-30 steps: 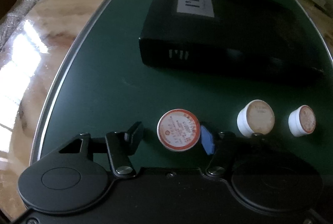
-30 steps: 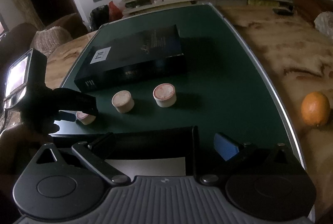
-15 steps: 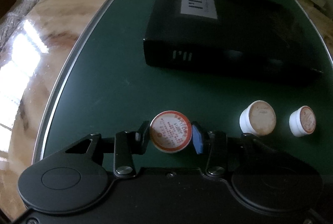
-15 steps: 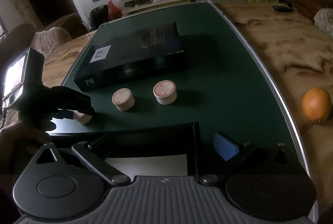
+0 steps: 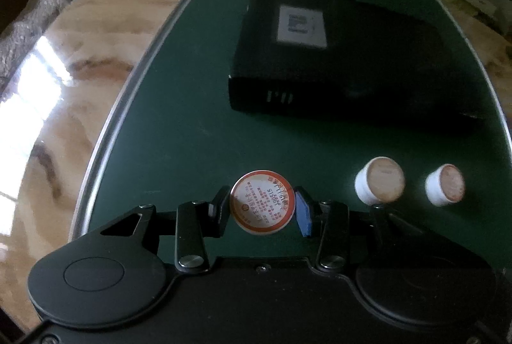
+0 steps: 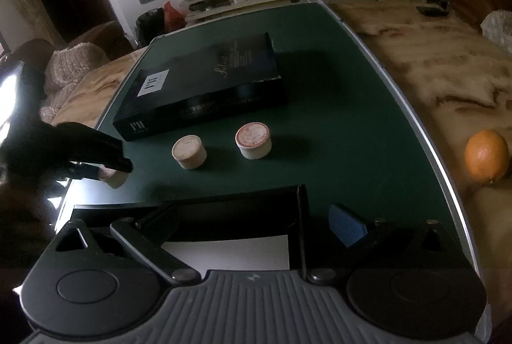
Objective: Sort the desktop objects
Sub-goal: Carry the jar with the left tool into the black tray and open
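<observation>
My left gripper (image 5: 261, 207) is shut on a small white jar with a red-ringed label (image 5: 262, 202) and holds it just above the green mat (image 5: 179, 126); it also shows in the right wrist view (image 6: 112, 176). Two more white jars (image 5: 380, 180) (image 5: 445, 189) stand on the mat to its right; the right wrist view shows them too (image 6: 189, 151) (image 6: 253, 140). My right gripper (image 6: 252, 225) is open over an open black box with a white floor (image 6: 230, 251); one finger is inside the box and the blue-padded one outside it.
A large black book-like box (image 5: 339, 56) lies on the mat behind the jars. An orange (image 6: 486, 156) sits on the marble table right of the mat. The mat's metal edge (image 5: 128, 94) runs along the left. A sofa and a cabinet stand beyond.
My left gripper closed from open onto the red-labelled jar and has lifted it slightly. The right gripper has barely moved.
</observation>
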